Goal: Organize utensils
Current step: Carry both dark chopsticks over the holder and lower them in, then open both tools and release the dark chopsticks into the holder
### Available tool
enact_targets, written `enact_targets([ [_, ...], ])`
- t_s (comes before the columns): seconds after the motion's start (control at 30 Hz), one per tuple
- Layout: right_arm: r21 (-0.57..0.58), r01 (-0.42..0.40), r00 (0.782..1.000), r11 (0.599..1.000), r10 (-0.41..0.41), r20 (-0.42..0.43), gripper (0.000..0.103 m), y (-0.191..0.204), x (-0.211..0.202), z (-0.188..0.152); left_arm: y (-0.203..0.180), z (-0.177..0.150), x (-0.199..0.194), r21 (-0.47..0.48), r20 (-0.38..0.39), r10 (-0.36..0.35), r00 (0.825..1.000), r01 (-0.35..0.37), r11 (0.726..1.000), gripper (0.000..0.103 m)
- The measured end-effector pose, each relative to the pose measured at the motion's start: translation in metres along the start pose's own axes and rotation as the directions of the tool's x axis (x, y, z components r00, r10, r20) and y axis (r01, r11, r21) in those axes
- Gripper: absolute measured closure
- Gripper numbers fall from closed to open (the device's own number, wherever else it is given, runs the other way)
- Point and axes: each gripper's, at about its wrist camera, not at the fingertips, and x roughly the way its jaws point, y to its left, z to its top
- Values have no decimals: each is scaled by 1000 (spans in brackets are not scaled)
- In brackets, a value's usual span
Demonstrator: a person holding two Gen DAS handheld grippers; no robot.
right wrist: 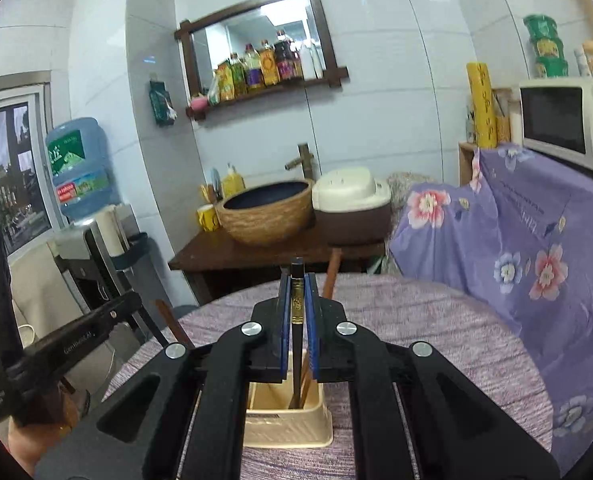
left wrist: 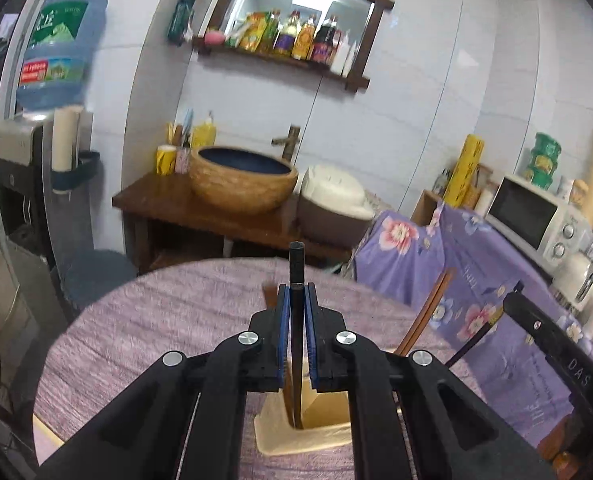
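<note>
A beige utensil holder (left wrist: pixel 304 436) stands on the round table with a purple cloth (left wrist: pixel 168 320); it also shows in the right wrist view (right wrist: pixel 288 428). My left gripper (left wrist: pixel 297 292) is shut on a black chopstick (left wrist: pixel 296 264) whose lower end goes into the holder. My right gripper (right wrist: pixel 297 280) is shut on another black chopstick (right wrist: pixel 297 300) with gold lettering, its lower end inside the holder. Brown chopsticks (left wrist: pixel 424 312) lean out of the holder; they also show in the right wrist view (right wrist: pixel 330 276). Each gripper shows at the edge of the other's view.
Behind the table a wooden stand carries a basin sink (left wrist: pixel 242 180) and a rice cooker (left wrist: pixel 332 204). A flowered purple cloth (left wrist: pixel 476 264) covers furniture on the right, with a microwave (left wrist: pixel 536 216). A water dispenser (left wrist: pixel 36 152) stands on the left.
</note>
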Motion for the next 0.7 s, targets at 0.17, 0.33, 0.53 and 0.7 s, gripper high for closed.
enact_targets([
  [0.17, 29, 2, 1000, 1000, -1, -31, 95, -11, 14, -16, 7, -22, 20, -19, -58, 4, 998, -5, 1000, 94],
  [0.33, 43, -6, 1000, 999, 8, -26, 95, -17, 14, -18, 7, -25, 21, -16, -51, 8, 999, -9, 1000, 94],
  [0.53, -15, -11, 1000, 1000, 12, 27, 32, -13, -11, -25, 2, -34, -8, 32, -7, -8, 1000, 8, 999, 31],
  [0.7, -104, 74, 990, 992, -60, 131, 18, -10, -56, -50, 11, -67, -46, 69, 62, 11, 998, -15, 998, 7],
])
